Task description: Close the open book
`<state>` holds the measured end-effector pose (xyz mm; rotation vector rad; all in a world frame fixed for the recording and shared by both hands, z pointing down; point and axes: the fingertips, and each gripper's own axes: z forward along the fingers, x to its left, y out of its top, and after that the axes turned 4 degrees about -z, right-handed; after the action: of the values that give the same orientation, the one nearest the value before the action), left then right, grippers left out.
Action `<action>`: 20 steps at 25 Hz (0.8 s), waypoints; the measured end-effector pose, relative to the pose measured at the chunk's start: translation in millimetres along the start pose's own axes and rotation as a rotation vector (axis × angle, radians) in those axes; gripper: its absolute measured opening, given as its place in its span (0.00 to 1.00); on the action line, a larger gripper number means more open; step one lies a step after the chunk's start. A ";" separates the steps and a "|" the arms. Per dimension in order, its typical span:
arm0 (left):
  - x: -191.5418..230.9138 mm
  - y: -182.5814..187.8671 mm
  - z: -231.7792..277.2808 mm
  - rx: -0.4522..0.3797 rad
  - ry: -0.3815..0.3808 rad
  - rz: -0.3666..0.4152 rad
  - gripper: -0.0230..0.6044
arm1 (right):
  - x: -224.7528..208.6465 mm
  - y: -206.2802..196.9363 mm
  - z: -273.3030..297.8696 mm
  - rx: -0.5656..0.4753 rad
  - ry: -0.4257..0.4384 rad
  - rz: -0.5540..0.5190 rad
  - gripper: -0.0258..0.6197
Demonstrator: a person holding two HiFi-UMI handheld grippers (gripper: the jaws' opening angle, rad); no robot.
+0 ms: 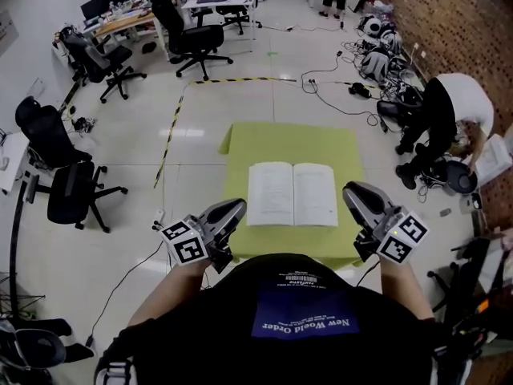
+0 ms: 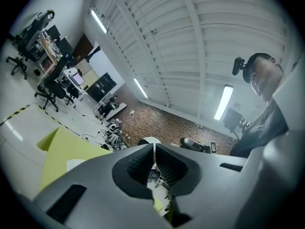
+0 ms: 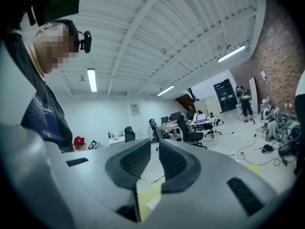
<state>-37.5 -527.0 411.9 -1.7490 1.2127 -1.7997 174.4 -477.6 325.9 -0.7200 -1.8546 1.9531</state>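
The open book (image 1: 292, 193) lies flat with white pages up on the yellow-green table (image 1: 288, 141), near its front edge. My left gripper (image 1: 240, 207) hovers just left of the book's left page, at the table's front left corner, and it is shut and empty. My right gripper (image 1: 349, 189) hovers just right of the right page, with its jaws drawn together and nothing in them. In the left gripper view the left gripper (image 2: 154, 147) points over the table (image 2: 62, 147), pads touching. In the right gripper view the right gripper (image 3: 155, 143) shows only a thin slit between its pads.
Black office chairs (image 1: 68, 187) stand to the left, and another chair (image 1: 192, 38) sits by the desks at the back. A person (image 1: 453, 111) crouches at the right among cables and gear. Black-and-yellow tape (image 1: 172, 123) runs along the floor left of the table.
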 end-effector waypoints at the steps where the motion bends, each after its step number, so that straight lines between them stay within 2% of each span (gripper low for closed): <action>1: 0.5 0.5 4.6 -0.002 -0.001 -0.008 0.05 | -1.6 3.2 -0.6 0.003 0.004 -0.010 0.08; 4: -4.5 -4.5 21.1 -0.009 0.013 -0.042 0.05 | -16.5 7.7 -6.8 0.016 0.008 -0.018 0.08; 7: -1.7 -25.3 32.7 0.007 0.045 -0.074 0.05 | -33.8 -1.3 -10.9 0.033 0.027 -0.011 0.09; 12: 26.8 -66.3 48.7 0.040 0.122 -0.199 0.05 | -58.3 -29.4 5.7 0.072 0.076 0.043 0.09; 15: 54.8 -106.6 62.0 0.067 0.169 -0.318 0.05 | -77.5 -56.2 16.8 0.087 0.090 0.077 0.10; 18: 74.7 -161.9 57.1 0.094 0.239 -0.482 0.05 | -85.2 -98.1 16.3 0.121 0.090 0.154 0.13; 20: 89.5 -195.0 53.5 0.091 0.286 -0.612 0.12 | -87.3 -120.4 14.9 0.141 0.088 0.192 0.14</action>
<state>56.4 -500.5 610.3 -2.0019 0.7000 -2.4709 225.5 -530.3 456.1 -0.9529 -1.6307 2.1077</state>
